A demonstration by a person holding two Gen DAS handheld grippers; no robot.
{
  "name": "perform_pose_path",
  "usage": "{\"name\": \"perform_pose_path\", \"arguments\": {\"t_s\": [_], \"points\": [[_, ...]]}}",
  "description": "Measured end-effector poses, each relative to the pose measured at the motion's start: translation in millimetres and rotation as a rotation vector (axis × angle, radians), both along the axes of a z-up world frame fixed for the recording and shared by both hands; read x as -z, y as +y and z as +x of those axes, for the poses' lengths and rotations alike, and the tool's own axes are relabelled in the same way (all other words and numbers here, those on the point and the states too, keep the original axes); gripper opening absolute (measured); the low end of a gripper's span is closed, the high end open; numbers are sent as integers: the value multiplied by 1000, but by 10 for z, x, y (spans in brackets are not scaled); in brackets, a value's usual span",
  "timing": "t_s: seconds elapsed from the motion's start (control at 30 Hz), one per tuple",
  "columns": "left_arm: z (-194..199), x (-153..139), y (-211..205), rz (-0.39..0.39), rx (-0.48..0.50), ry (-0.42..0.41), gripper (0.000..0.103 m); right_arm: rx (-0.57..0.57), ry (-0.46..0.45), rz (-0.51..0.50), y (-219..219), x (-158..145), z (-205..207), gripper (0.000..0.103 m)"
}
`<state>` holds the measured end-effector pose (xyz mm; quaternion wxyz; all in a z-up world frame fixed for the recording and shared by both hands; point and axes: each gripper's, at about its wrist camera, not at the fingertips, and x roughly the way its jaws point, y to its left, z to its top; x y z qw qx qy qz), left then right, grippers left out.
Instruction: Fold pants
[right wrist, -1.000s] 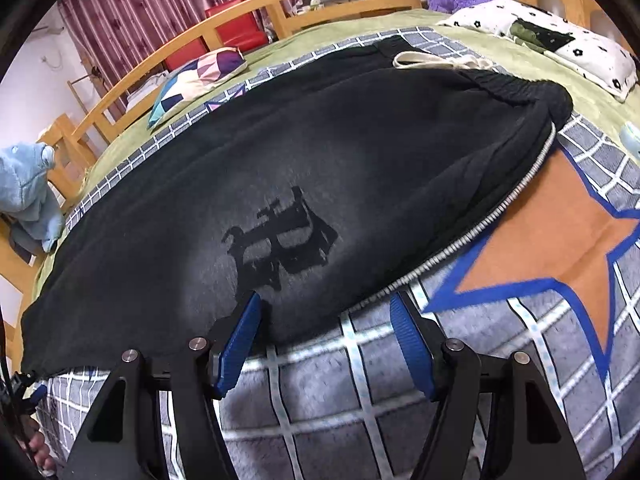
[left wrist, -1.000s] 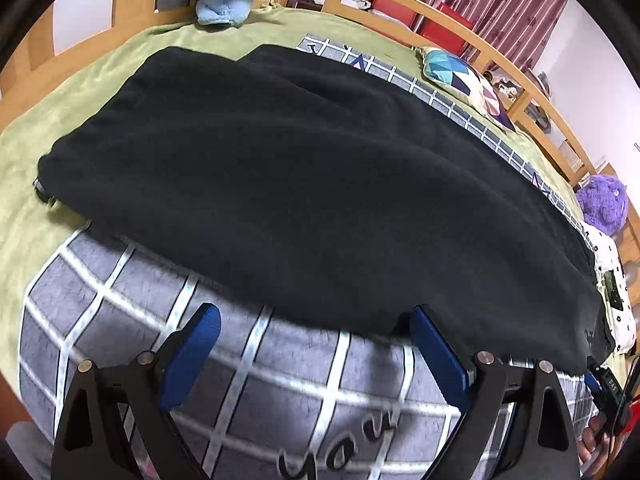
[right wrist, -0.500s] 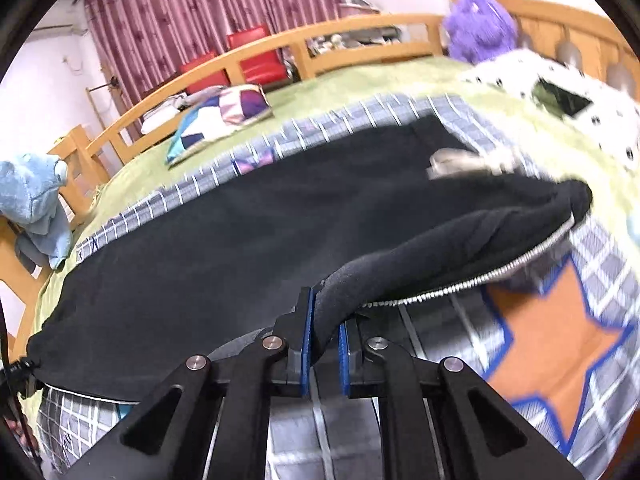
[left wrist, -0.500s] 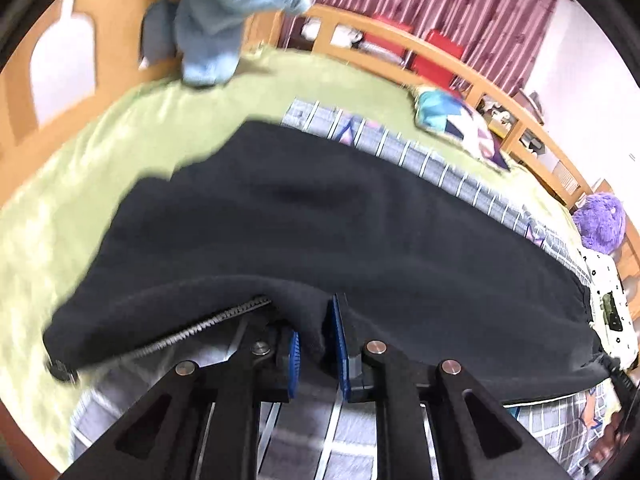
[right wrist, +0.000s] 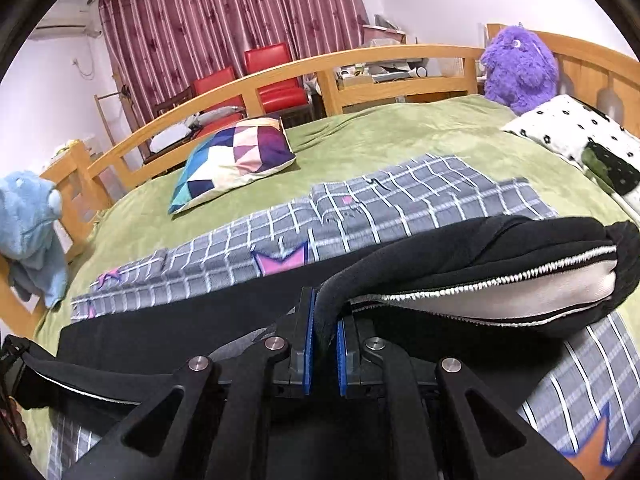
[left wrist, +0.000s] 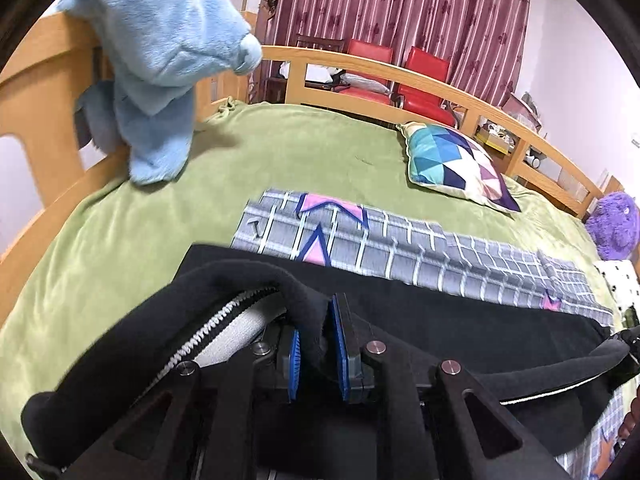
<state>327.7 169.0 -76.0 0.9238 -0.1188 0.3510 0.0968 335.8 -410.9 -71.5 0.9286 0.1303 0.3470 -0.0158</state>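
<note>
The black pants [left wrist: 460, 320] lie lengthwise across a grey checked blanket [left wrist: 400, 244] on the bed. My left gripper [left wrist: 316, 344] is shut on the near edge of the pants at the leg end and holds it lifted, so the white zigzag side stripe [left wrist: 212, 324] shows. My right gripper [right wrist: 323, 340] is shut on the near edge of the pants [right wrist: 480, 256] at the waist end, also lifted, with the white lining [right wrist: 520, 292] showing. The far half of the pants still lies flat on the blanket [right wrist: 400, 200].
A green bedspread [left wrist: 280, 152] covers the bed. A patterned cushion [left wrist: 452, 160] lies at the far side. A blue plush toy [left wrist: 160, 60] hangs on the left headboard, a purple plush [right wrist: 516, 68] and a spotted pillow [right wrist: 580, 136] sit at the right. A wooden rail [right wrist: 280, 76] bounds the far side.
Both grippers closed on the near edge of the pants and raised it off the blanket. The edge now hangs higher and has moved toward the far side.
</note>
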Motion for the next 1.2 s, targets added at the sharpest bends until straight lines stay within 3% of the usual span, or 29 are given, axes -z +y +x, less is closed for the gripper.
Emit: {"name": "perform_pose_path", "arguments": {"t_s": [0.13, 0.2, 0.27, 0.4, 0.6, 0.8, 1.07, 1.2], "points": [[406, 177, -38, 8, -6, 52, 22, -2, 70, 24, 10, 246, 470, 16], [480, 243, -73, 38, -22, 65, 44, -9, 100, 55, 13, 358, 618, 24], [500, 269, -127, 67, -31, 56, 56, -12, 85, 53, 42, 406, 631, 25], [383, 303, -186, 61, -13, 68, 64, -41, 85, -16, 152, 469, 480, 28], [-144, 405, -244, 63, -9, 119, 69, -60, 134, -44, 84, 612, -45, 41], [-712, 686, -170, -2, -23, 190, 70, -16, 202, -63, -166, 851, -771, 48], [-1066, 1109, 72, -184, -57, 252, 70, 75, 245, 91, -610, 1129, -1101, 56], [-1006, 1168, 135, -238, -49, 218, 70, 111, 215, 155, -726, 1181, -1058, 58]]}}
